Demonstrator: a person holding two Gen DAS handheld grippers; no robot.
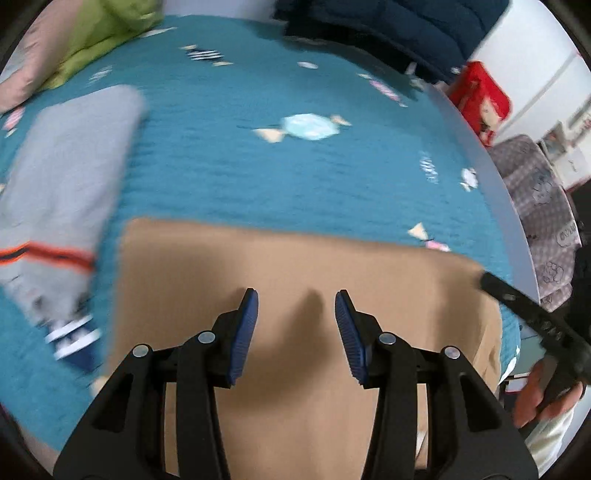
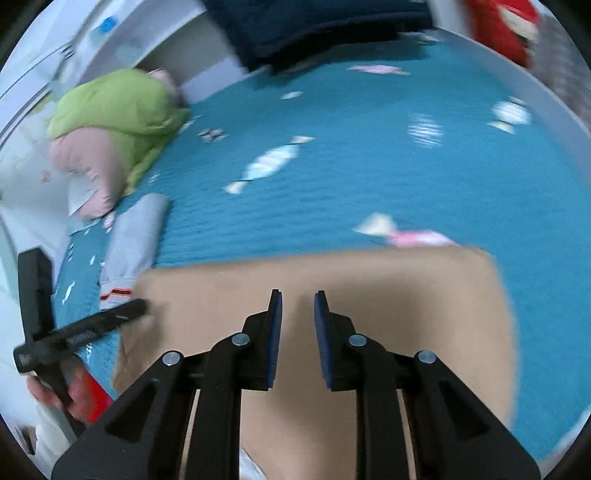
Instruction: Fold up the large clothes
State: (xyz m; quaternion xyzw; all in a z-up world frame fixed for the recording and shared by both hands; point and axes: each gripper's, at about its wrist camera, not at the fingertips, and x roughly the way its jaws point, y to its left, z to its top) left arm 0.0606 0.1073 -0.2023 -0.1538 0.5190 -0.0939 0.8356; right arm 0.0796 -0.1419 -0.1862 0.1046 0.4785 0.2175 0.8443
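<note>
A tan garment (image 1: 295, 269) lies folded flat on the teal bedspread (image 1: 236, 166), its straight far edge across the lower half of both views; it also fills the lower middle of the right wrist view (image 2: 388, 280). My left gripper (image 1: 296, 297) hovers above the tan cloth, open, with nothing between its blue pads. My right gripper (image 2: 298, 297) also hangs over the cloth, its pads a narrow gap apart and empty. Each gripper shows at the edge of the other's view, held in a hand (image 1: 535, 395).
A folded grey garment with an orange stripe (image 1: 59, 177) lies left of the tan one. A green and pink bundle (image 2: 114, 110) sits at the far left, dark blue clothing (image 2: 306, 26) at the far edge, a red item (image 1: 480, 96) beyond the bed's right edge.
</note>
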